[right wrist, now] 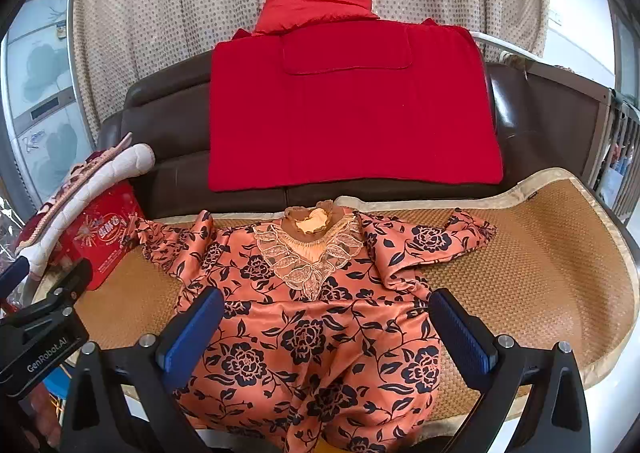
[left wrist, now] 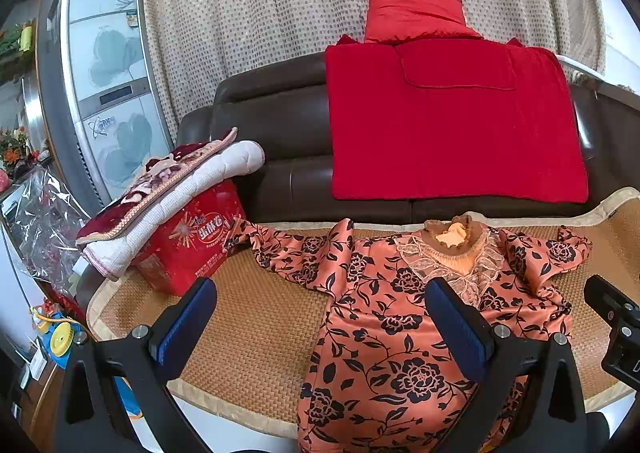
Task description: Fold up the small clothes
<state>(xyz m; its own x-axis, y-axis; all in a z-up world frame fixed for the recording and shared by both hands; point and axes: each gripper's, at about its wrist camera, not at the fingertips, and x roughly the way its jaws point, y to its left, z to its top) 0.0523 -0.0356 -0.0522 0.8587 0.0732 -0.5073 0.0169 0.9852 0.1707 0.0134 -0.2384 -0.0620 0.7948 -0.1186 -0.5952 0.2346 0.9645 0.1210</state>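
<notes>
Both sets of fingers are gaping wide and holding nothing, left gripper (left wrist: 320,329) and right gripper (right wrist: 326,335) hovering over the floral blouse (right wrist: 320,333), which is lying spread flat, sleeves out, on the woven mat (right wrist: 540,273), likely for folding; red box (left wrist: 188,249) sitting far left.

An orange flowered blouse (left wrist: 404,317) lies spread flat on a woven mat (left wrist: 248,337), sleeves out, lace collar away from the camera; the left tool (left wrist: 320,329) hangs above it, jaws wide apart, holding nothing; a red box (left wrist: 192,245) under folded blankets (left wrist: 168,197) sits at the mat's left end.
</notes>
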